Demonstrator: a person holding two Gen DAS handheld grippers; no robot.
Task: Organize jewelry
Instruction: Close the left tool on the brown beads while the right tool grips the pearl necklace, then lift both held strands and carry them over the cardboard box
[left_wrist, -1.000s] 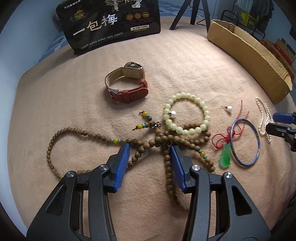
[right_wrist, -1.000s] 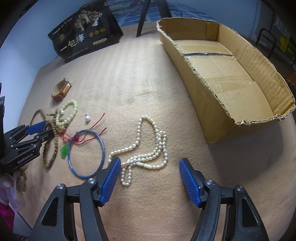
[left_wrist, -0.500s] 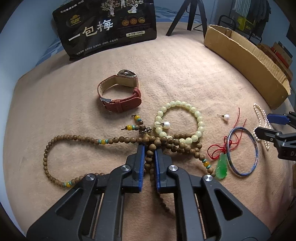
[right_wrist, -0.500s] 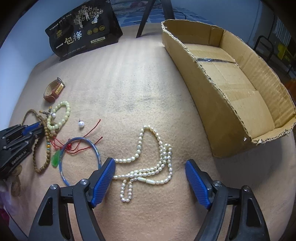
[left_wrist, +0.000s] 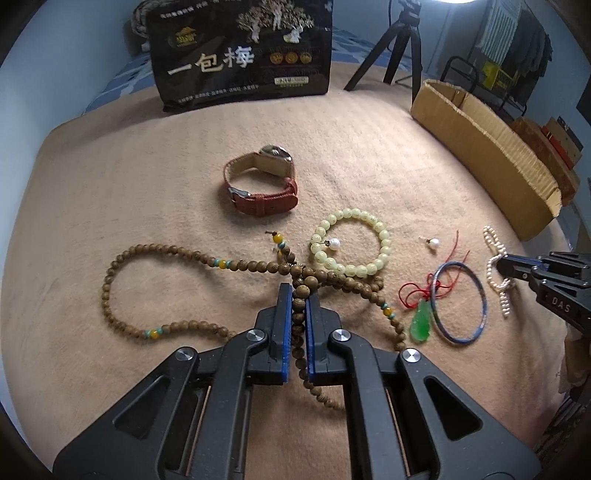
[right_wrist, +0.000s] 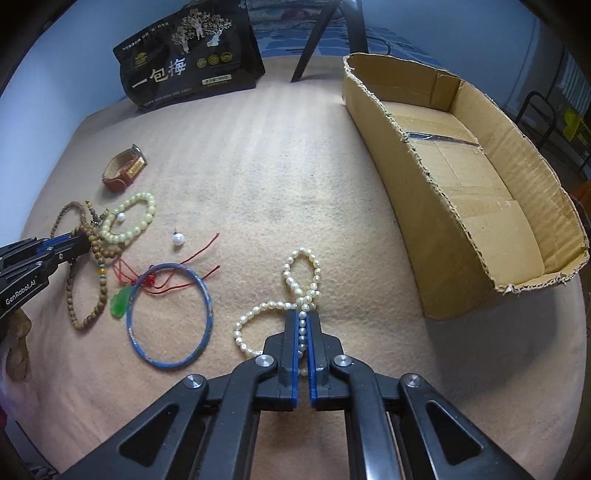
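Observation:
My left gripper (left_wrist: 298, 291) is shut on the brown wooden bead necklace (left_wrist: 122, 258), which sprawls over the tan blanket. My right gripper (right_wrist: 303, 317) is shut on the white pearl necklace (right_wrist: 301, 266), pinching its strands together; it also shows in the left wrist view (left_wrist: 495, 254). Between them lie a pale green bead bracelet (left_wrist: 369, 225), a blue bangle (left_wrist: 476, 325), a green jade pendant on red cord (left_wrist: 421, 321), a loose pearl earring (left_wrist: 433, 242) and a red-strap watch (left_wrist: 262, 184).
An open cardboard box (right_wrist: 461, 177) lies on the blanket at the right. A black snack bag (left_wrist: 243, 51) stands at the back. A tripod (left_wrist: 399, 48) stands behind the blanket.
My right gripper moved down and forward and shut on the pearl necklace, bunching it. My left gripper shut on the wooden bead necklace.

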